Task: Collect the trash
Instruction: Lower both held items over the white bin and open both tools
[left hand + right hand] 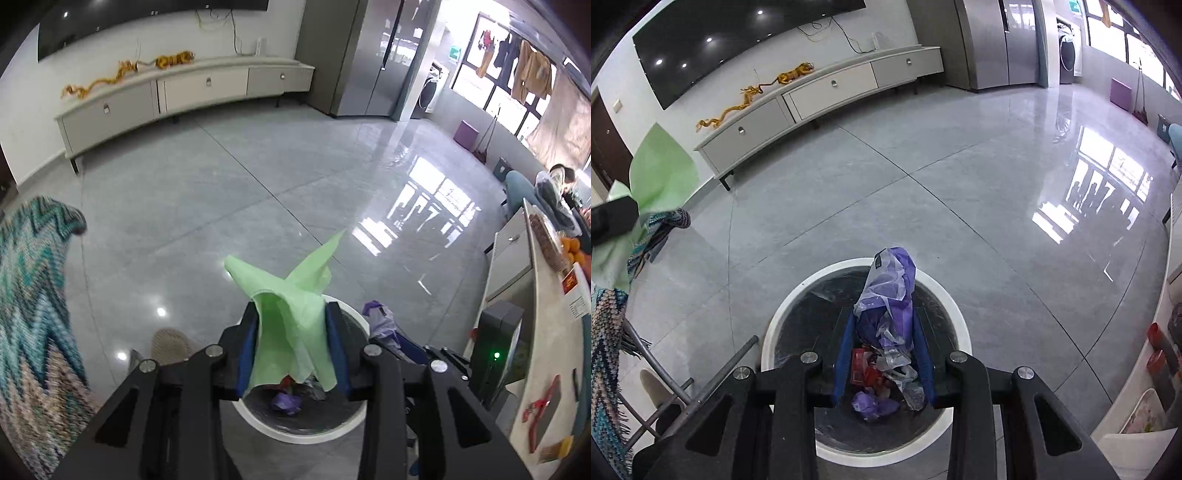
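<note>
We held both pieces right over the bin point(865, 452): left gripper point(291, 343) jaws clamped on the green wrapper point(291, 317), right gripper point(884, 354) jaws pinching the purple plastic bag point(888, 291). Dropping was the step, we judged; next, part both jaws.

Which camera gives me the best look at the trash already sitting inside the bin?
The right wrist view. It looks straight down into the bin, so the red wrapper and purple scraps show clearly. In the left wrist view the green paper held by the left gripper covers most of the opening.
</note>
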### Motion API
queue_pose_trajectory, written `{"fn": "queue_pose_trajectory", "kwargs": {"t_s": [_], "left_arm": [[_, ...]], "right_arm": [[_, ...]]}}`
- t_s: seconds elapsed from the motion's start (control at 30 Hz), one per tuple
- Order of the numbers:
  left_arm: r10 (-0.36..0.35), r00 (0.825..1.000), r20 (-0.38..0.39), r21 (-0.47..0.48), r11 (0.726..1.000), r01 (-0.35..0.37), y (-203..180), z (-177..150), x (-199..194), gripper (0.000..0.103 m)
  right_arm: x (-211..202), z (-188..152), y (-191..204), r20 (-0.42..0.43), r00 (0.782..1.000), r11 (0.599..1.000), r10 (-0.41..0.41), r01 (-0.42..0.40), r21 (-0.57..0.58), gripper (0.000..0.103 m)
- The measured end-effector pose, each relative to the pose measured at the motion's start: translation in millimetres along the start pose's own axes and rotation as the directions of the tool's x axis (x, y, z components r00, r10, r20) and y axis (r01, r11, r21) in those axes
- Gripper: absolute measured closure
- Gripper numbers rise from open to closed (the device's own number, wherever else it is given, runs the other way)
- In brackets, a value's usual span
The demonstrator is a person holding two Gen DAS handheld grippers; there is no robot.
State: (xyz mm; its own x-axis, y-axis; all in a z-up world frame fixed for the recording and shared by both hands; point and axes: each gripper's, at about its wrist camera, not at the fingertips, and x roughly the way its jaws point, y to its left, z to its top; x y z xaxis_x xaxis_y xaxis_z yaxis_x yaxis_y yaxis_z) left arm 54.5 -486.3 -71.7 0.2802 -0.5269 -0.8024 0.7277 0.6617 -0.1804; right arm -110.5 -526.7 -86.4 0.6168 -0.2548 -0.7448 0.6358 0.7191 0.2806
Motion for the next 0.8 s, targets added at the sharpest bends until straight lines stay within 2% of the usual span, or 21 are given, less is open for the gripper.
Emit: {"fn": "queue_pose_trajectory", "kwargs": {"t_s": [0.1, 0.17, 0.2, 0.23, 0.3, 0.33, 0.43, 0.53, 0.67, 0.8], "left_arm": [[-0.024, 1.0, -0.007, -0.011, 1.0, 0.024, 0.0, 0.4, 3.2, 0.068], [-0.049, 0.999, -0.012, -0.019, 0.999, 0.049, 0.4, 1.0, 3.4, 0.064], [-0.063, 0.998, -0.014, -0.024, 0.998, 0.062, 1.1, 1.3, 3.2, 0.058], [-0.072, 0.997, -0.016, -0.029, 0.997, 0.072, 1.0, 1.5, 2.9, 0.047], [-0.078, 0.997, -0.009, -0.046, 0.996, 0.077, 2.0, 2.0, 0.8, 0.036], [-0.081, 0.997, -0.005, -0.05, 0.995, 0.081, 2.6, 1.9, -0.4, 0.035], [-0.081, 0.997, -0.009, -0.058, 0.995, 0.08, 2.8, 2.5, -1.2, 0.034], [-0.078, 0.997, -0.008, -0.067, 0.995, 0.077, 5.3, 1.5, -4.1, 0.034], [-0.071, 0.997, 0.014, -0.05, 0.996, 0.071, 1.8, 0.3, -12.9, 0.034], [-0.052, 0.995, 0.087, -0.047, 0.997, 0.056, 2.2, -1.5, -34.8, 0.034]], "right_arm": [[0.6, 1.0, 1.1, -0.008, 1.0, 1.0, 0.005, -0.005, -0.003, 0.073], [1.9, 1.6, 3.5, -0.015, 1.0, 1.0, -0.002, 0.001, -0.014, 0.072], [3.1, 1.9, 4.2, -0.018, 1.0, 1.0, -0.001, 0.001, -0.016, 0.071], [3.9, 2.0, 4.1, -0.021, 1.0, 1.0, -0.002, 0.002, -0.014, 0.071], [5.1, 1.8, 2.8, -0.021, 1.0, 1.0, -0.009, 0.009, -0.007, 0.07], [5.9, 2.0, 2.1, -0.023, 1.0, 1.0, -0.013, 0.013, -0.002, 0.067], [6.9, 0.3, 1.5, -0.025, 0.999, 0.999, -0.041, 0.041, 0.007, 0.055], [5.3, 0.2, 1.4, -0.022, 0.998, 0.999, -0.051, 0.051, 0.013, 0.049], [-2.8, -0.2, 4.0, -0.006, 0.998, 0.998, -0.055, 0.055, 0.023, 0.047], [-17.3, 1.5, 7.6, 0.021, 0.999, 0.998, -0.043, 0.043, 0.035, 0.046]]}}
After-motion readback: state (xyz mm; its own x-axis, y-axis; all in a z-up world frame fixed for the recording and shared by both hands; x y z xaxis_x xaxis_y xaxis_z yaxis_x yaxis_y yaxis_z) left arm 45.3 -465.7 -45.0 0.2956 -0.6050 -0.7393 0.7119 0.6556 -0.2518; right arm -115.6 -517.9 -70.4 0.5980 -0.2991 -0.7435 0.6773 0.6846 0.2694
